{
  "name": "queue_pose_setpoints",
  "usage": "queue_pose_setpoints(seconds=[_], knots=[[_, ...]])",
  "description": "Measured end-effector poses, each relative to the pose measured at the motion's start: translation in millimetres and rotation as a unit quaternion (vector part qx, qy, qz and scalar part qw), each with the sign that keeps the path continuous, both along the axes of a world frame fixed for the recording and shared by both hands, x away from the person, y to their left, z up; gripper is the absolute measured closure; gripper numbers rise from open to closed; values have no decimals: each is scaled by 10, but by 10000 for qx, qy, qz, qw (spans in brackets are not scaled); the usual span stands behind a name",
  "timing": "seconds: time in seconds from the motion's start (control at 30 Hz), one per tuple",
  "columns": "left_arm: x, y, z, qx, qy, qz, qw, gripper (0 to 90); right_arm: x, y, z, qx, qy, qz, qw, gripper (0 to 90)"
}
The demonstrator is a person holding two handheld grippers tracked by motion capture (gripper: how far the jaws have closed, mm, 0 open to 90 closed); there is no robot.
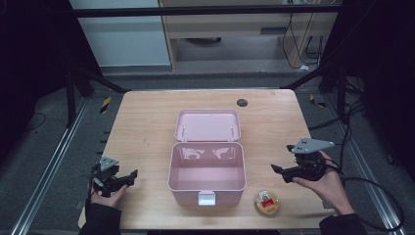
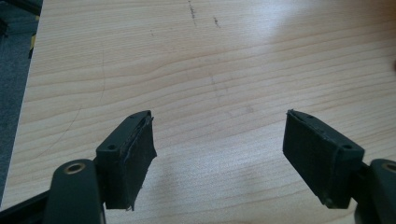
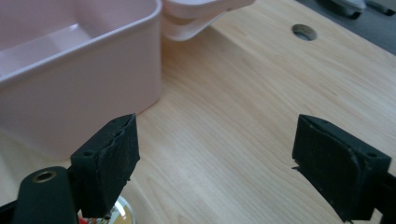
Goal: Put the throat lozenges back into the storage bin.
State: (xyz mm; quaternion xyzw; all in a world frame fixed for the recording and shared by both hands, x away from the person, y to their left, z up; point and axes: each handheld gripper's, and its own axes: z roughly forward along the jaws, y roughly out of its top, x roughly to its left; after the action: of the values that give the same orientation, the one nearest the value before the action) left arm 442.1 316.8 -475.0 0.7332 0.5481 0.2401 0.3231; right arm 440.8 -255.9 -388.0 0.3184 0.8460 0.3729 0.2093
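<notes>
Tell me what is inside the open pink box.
Nothing: the pink box shows a bare pink floor with light glare. Its near wall hides a strip of the floor. The round container sits outside on the table.

The high view is looking forward and down from above the person's side, taking in the whole counter (image 1: 147, 122) and the floor beyond it. The left gripper view is riding low and close, facing along its own jaws across bare wood grain. The right gripper view is sitting equally near, facing the pink box (image 3: 79, 79) and the cable hole (image 3: 304, 32), both also lying in the high view.
</notes>
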Motion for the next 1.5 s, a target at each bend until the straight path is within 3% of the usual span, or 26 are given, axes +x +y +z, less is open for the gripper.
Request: queue_pose_setpoints(seconds=[0.17,0.2,0.33,0.37,0.53,0.57,0.6,0.63,0.73,0.8,0.87,0.93,1.0,1.07,1.1,1.2,1.23,1.27,1.3,1.5], knots=[[3,-10,-12,19,26,-18,10000,242,-27,85,-3,-234,175,314,9991,156],[7,-11,-15,22,44,-35,10000,242,-43,125,-9,-408,240,466,9978,156],[12,-19,-26,38,70,-51,10000,242,-69,175,-17,-582,331,666,9955,154],[14,-27,-30,63,94,-78,9999,242,-87,208,-23,-750,373,820,9931,154],[14,-39,-32,93,99,-109,9998,244,-115,262,-33,-971,481,1059,9885,154],[15,-43,-33,106,108,-119,9998,244,-134,296,-44,-1071,562,1189,9855,154],[15,-43,-33,106,108,-119,9998,244,-134,296,-44,-1071,562,1189,9855,154],[15,-44,-34,113,113,-121,9998,244,-151,326,-58,-1169,635,1295,9826,153],[15,-49,-35,120,120,-139,9998,245,-173,368,-88,-1309,706,1437,9784,149],[15,-50,-35,121,121,-146,9997,245,-180,383,-102,-1359,736,1468,9770,147],[16,-51,-34,132,130,-165,9997,247,-201,423,-145,-1541,785,1554,9726,126],[15,-52,-34,136,135,-170,9997,248,-202,432,-156,-1585,788,1551,9719,119],[14,-55,-33,140,132,-177,9997,251,-225,470,-195,-1749,851,1648,9670,115],[15,-55,-33,141,133,-181,9996,251,-232,480,-205,-1782,864,1679,9657,115],[16,-58,-34,143,137,-183,9996,251,-256,510,-234,-1879,921,1768,9617,115],[16,-63,-36,164,152,-201,9995,251,-283,549,-277,-2018,988,1879,9562,115],[16,-63,-36,164,152,-201,9995,250,-283,549,-277,-2018,988,1879,9562,115],[16,-66,-35,164,153,-205,9995,250,-298,577,-311,-2128,1059,1943,9517,114],[16,-68,-35,170,151,-209,9995,251,-298,586,-324,-2168,1058,1973,9502,107],[14,-69,-33,178,142,-213,9995,251,-284,589,-412,-2212,1195,1937,9483,104]])
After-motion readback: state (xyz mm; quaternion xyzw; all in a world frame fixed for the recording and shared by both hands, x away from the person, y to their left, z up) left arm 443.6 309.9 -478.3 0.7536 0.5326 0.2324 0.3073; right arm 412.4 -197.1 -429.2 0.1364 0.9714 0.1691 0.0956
